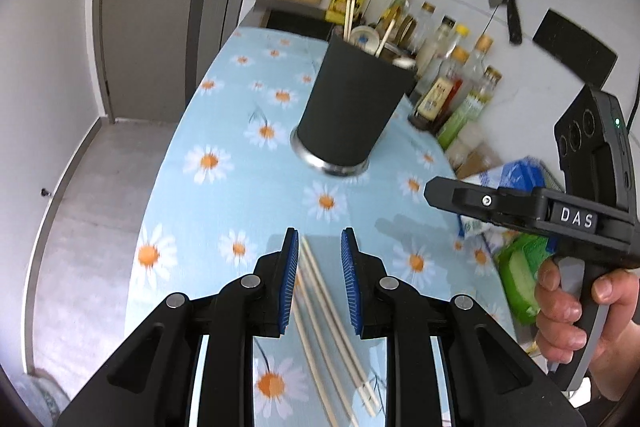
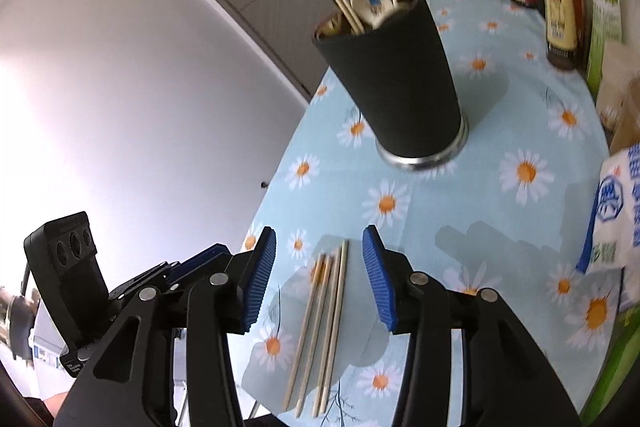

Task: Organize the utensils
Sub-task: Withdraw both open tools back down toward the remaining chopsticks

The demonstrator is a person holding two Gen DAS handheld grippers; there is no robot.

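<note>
Chopsticks [image 2: 322,327] lie loose on the daisy-print tablecloth [image 2: 528,211], side by side, near the table's front edge. Both grippers stand over them with jaws apart and nothing held: the left gripper [image 1: 319,279] straddles the bundle in its own view, and the right gripper [image 2: 319,279] does likewise, its blue pads clear of the wood on either side. The black utensil holder [image 1: 354,107] stands upright farther back on the cloth, already holding some chopsticks and a spoon. The step in hand looks like the pickup of the remaining sticks. Next, I judge, one gripper must lower, close squarely across the bundle so none slips out, then lift and tip it into the holder.
</note>
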